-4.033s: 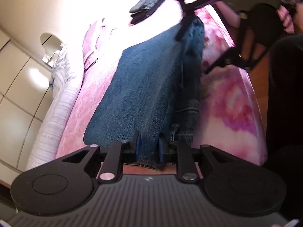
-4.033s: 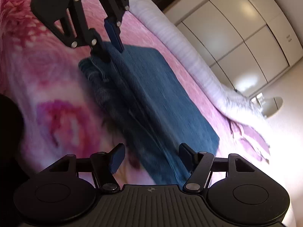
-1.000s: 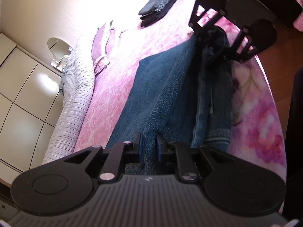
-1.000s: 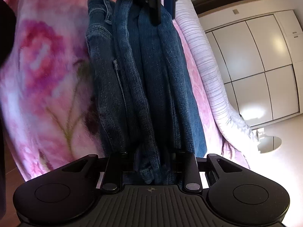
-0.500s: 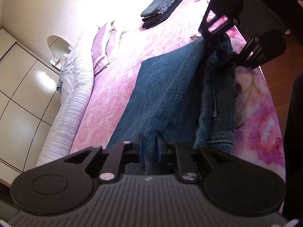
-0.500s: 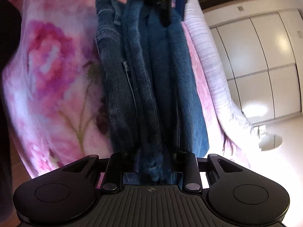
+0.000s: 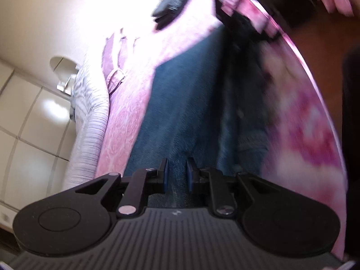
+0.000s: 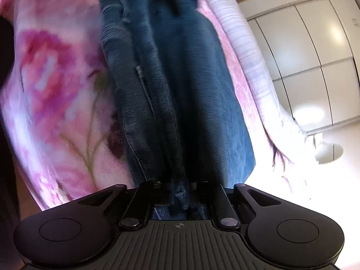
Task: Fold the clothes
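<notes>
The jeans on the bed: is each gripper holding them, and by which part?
Both hold the jeans. The left gripper and the right gripper each pinch an end edge of the folded denim, at opposite ends.

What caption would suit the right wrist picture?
Right gripper pinching a bunched fold of blue jeans stretched across a pink floral bedspread, white wardrobe beyond.

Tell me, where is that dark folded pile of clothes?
The dark pile lies at the far end of the pink bedspread in the left view, beyond the jeans.
</notes>
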`<state>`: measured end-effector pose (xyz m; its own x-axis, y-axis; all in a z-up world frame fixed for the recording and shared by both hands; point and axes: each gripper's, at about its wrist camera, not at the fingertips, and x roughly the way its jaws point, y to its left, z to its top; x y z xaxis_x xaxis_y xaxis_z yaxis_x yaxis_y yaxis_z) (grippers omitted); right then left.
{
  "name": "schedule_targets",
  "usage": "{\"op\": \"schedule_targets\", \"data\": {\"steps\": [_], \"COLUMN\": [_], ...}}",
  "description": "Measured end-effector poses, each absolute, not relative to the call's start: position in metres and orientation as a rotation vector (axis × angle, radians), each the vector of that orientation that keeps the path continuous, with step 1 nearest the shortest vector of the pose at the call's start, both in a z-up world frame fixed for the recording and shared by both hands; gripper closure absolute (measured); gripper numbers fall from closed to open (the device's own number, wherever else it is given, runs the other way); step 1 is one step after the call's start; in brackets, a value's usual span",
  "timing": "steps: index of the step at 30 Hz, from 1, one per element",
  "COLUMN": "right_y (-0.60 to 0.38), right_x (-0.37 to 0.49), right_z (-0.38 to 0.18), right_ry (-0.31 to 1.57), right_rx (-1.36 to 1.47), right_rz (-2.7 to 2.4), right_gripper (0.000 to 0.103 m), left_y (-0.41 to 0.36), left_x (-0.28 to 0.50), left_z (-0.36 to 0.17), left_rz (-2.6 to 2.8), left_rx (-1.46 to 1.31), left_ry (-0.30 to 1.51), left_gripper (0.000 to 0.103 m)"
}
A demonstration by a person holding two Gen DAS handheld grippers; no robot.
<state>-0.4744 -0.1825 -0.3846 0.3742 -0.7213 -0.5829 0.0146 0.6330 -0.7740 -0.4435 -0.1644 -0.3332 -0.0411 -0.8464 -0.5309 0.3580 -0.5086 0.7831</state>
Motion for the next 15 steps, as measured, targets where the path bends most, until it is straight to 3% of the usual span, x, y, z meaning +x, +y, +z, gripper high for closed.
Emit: {"op": "schedule_targets", "data": {"steps": [2, 7, 10, 12, 15], "right_y": [-0.174, -0.151, -0.136, -0.128, -0.127], "right_x": [-0.48, -0.486, -0.497, -0.508, -0.523], "right_z": [-0.385, -0.394, -0.371, -0.352, -0.325], "right_ry": [1.079, 1.064, 1.016, 0.952, 0.82], "right_rx": [-0.78, -0.895, -0.784, -0.664, -0.484], "right_rz": [-0.539, -0.543, -0.574, -0.617, -0.681], "right_gripper": [0.099, 0.09, 0.089, 0.069, 0.058], "left_y": [-0.154, -0.143, -0.134, -0.126, -0.117], "left_x": [-0.445, -0.445, -0.433, -0.422, -0.412], "left_z": [-0.353, -0.36, -0.351, -0.346, -0.337], "left_rz": [-1.681, -1.656, -1.676, -1.687, -1.699], "left_rx": [1.362, 1.358, 1.357, 1.328, 1.272], "left_ry": [-0.604, -0.648, -0.634, -0.598, -0.532], "left_gripper": [0.093, 0.092, 0.091, 0.089, 0.085]}}
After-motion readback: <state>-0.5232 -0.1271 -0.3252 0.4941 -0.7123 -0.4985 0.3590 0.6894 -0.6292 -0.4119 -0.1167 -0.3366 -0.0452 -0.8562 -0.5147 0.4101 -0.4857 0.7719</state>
